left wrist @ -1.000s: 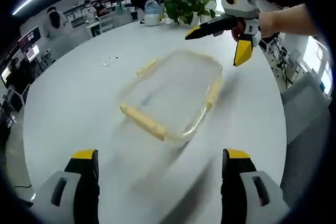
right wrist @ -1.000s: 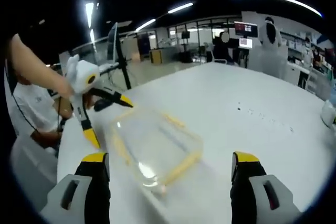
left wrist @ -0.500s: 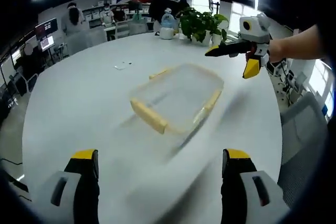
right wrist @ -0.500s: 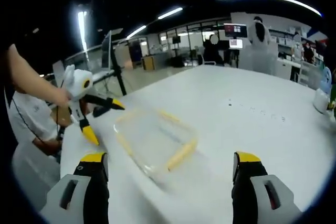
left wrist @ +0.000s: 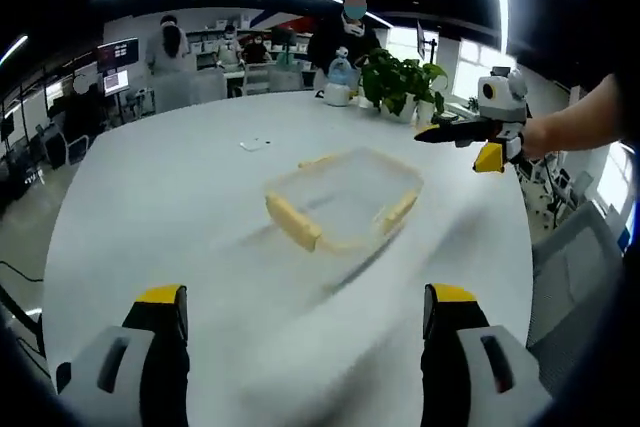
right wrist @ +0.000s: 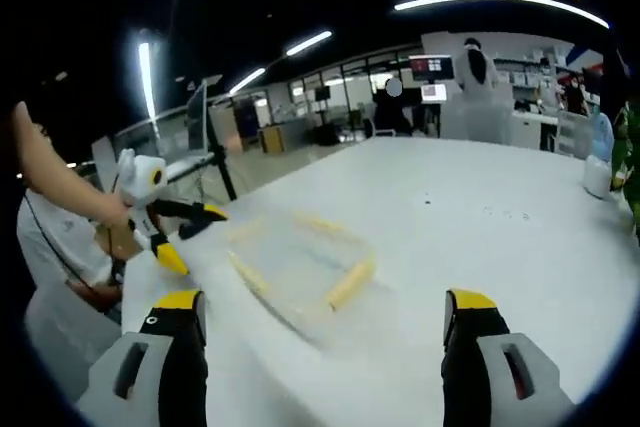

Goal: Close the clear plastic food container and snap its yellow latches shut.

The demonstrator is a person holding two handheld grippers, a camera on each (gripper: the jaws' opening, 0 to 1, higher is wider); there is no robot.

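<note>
A clear plastic container (left wrist: 345,197) with yellow latches along its sides lies flat on the white round table (left wrist: 180,207); its lid looks seated on it. In the left gripper view my left gripper (left wrist: 305,347) is open, well short of the container. The right gripper (left wrist: 478,137) appears at the far right of that view, open, held by a hand beyond the container. In the right gripper view the container (right wrist: 300,257) lies ahead of my open right gripper (right wrist: 325,347). The left gripper (right wrist: 170,232) shows at the left there, open, beside the container's far end.
A potted plant (left wrist: 400,82) and a white jug (left wrist: 338,87) stand at the table's far edge. People sit and stand by desks and monitors behind. A small scrap (left wrist: 255,144) lies on the table. A grey chair (left wrist: 575,277) stands at the right.
Both grippers have drawn back and risen from the container, which now looks smaller and farther in both views. The container itself has stayed in place on the table.
</note>
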